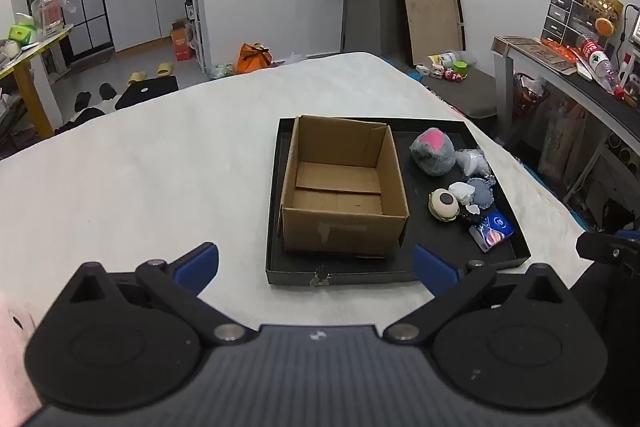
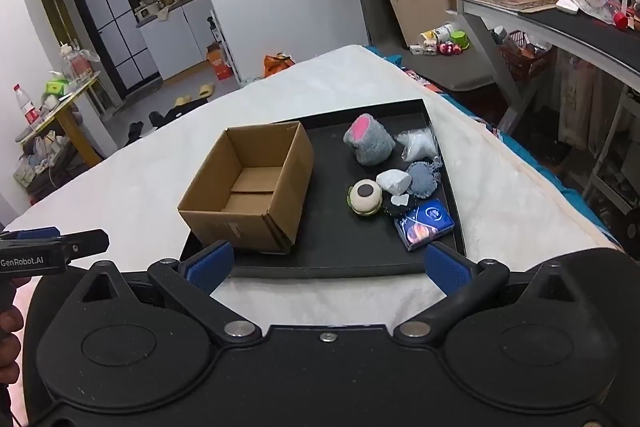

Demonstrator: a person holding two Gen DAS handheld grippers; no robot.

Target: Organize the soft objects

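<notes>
Soft toys [image 1: 434, 151] beside cardboard box [image 1: 344, 187] on black tray [image 1: 360, 273], both tongs [image 1: 316, 267] [image 2: 328, 267] wide open, empty

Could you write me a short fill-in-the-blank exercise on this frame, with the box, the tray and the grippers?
1. The cardboard box stands open on the black tray and holds ____ objects.
2. The grey plush has a patch coloured ____.
3. The left gripper and the right gripper both have their jaws ____.
4. The blue packet lies on the tray, ____ the box.

Missing words: no; pink; open; outside
</notes>
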